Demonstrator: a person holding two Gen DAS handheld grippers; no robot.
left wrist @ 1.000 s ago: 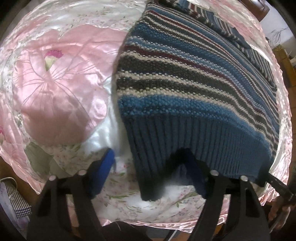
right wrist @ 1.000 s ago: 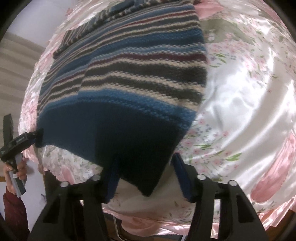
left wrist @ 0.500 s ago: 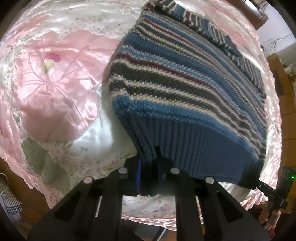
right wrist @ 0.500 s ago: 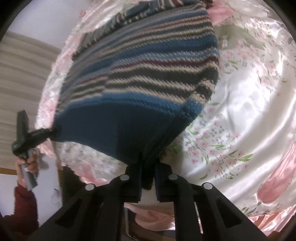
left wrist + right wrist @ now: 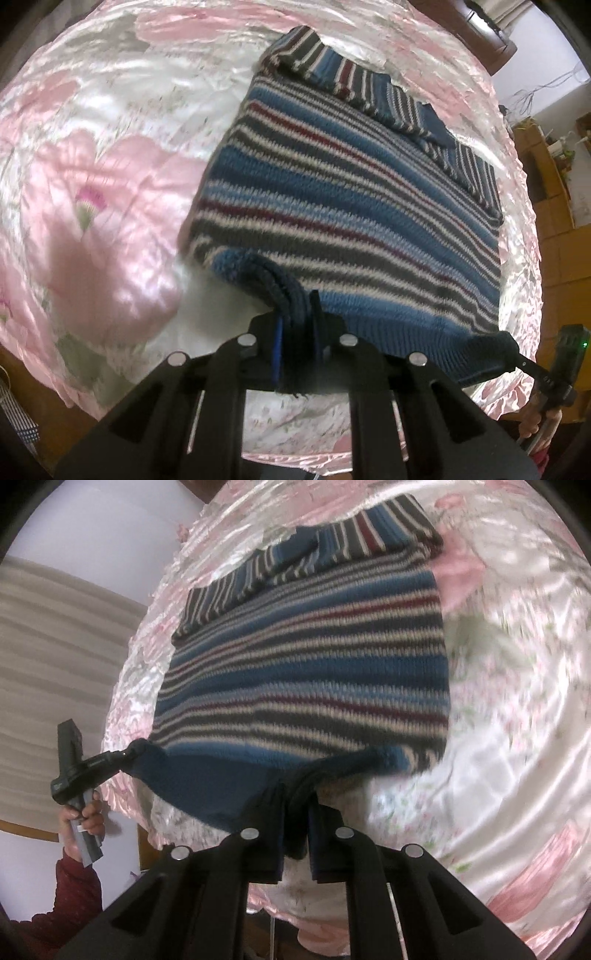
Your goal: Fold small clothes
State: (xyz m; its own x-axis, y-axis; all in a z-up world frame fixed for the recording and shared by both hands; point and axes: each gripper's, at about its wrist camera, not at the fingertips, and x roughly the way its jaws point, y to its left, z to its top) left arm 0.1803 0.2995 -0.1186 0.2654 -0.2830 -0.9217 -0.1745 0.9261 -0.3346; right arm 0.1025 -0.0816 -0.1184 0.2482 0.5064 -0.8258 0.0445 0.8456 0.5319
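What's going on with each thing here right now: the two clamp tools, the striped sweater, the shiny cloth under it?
Left gripper: shut on the sweater's ribbed hem corner.
Right gripper: shut on the opposite hem corner.
Striped sweater: mostly flat, hem edge lifted off the cloth, sleeves folded across the far end.
Floral satin cloth: spread under the sweater, wrinkled.

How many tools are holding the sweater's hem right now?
2: the left tool clamps the sweater hem at its left corner, and the right tool clamps the right corner.
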